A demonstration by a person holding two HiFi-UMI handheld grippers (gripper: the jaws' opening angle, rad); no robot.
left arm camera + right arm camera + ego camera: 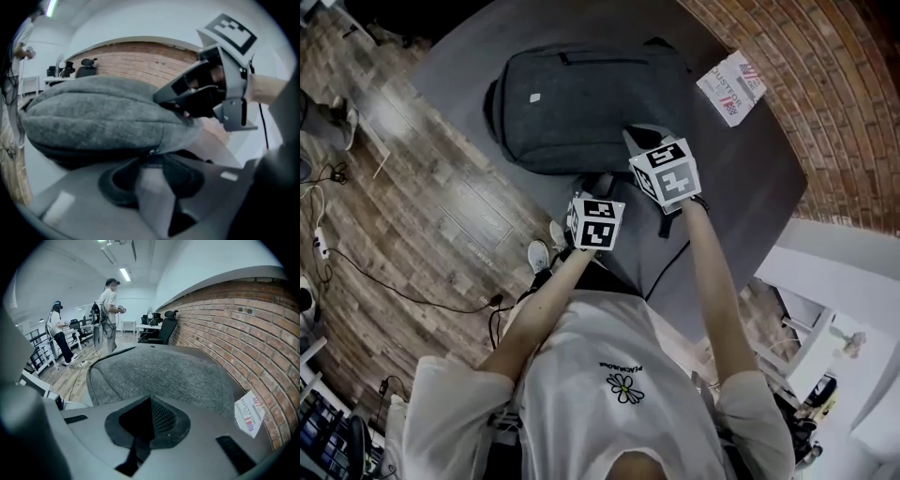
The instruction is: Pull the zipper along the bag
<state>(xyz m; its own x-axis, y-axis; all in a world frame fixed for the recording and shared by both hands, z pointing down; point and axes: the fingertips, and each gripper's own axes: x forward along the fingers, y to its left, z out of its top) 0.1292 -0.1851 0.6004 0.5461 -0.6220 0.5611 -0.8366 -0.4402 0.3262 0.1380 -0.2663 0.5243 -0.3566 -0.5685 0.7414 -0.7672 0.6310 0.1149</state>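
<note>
Both grippers work at the near edge of a grey bag on a worktop.

The left gripper's jaws are drawn nearly together on the zipper pull, which sits at their tips on the seam along the bag's side. The right gripper's jaws are together, and the left gripper view shows their tips pressed against the bag's near corner, at 2 o'clock from the left gripper. It is unclear whether any fabric is pinched there. The bag lies flat on the dark worktop, at 12 o'clock from both grippers. A printed card lies at 3 o'clock from the bag, with a brick wall beyond it.
</note>
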